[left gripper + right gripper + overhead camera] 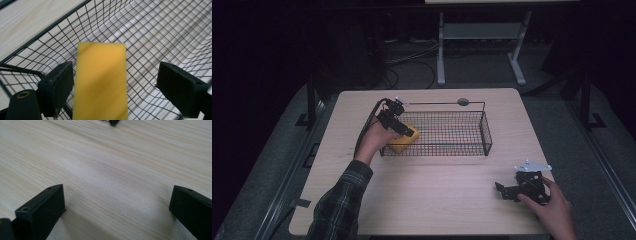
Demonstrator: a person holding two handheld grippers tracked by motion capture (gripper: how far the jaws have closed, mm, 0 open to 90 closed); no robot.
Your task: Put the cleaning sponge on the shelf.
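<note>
Left gripper (408, 131), black two-jaw tool w/ cable, sits over the left end of the black wire-mesh basket (462, 103) in the high view, held by the person's left hand (374, 141) in a plaid sleeve; it tips down toward the yellow rectangular foam sponge (401, 144), which lies inside the basket at its left end, against the near wall. Right gripper (508, 191), black w/ grey three-cornered plate on top, rests on the light wooden table (437, 200) near the front right corner, well apart from the basket, the right hand (552, 207) on it. Left gripper view: jaws stand wide apart, sponge (101, 80) between them on the basket (162, 32) floor; left pad just beside the sponge's edge, right pad clear of it w/ a gap, so nothing clamped. Right gripper view: jaws spread wide over bare table (112, 170), nothing between them; a basket corner (113, 122) shows at top edge.
</note>
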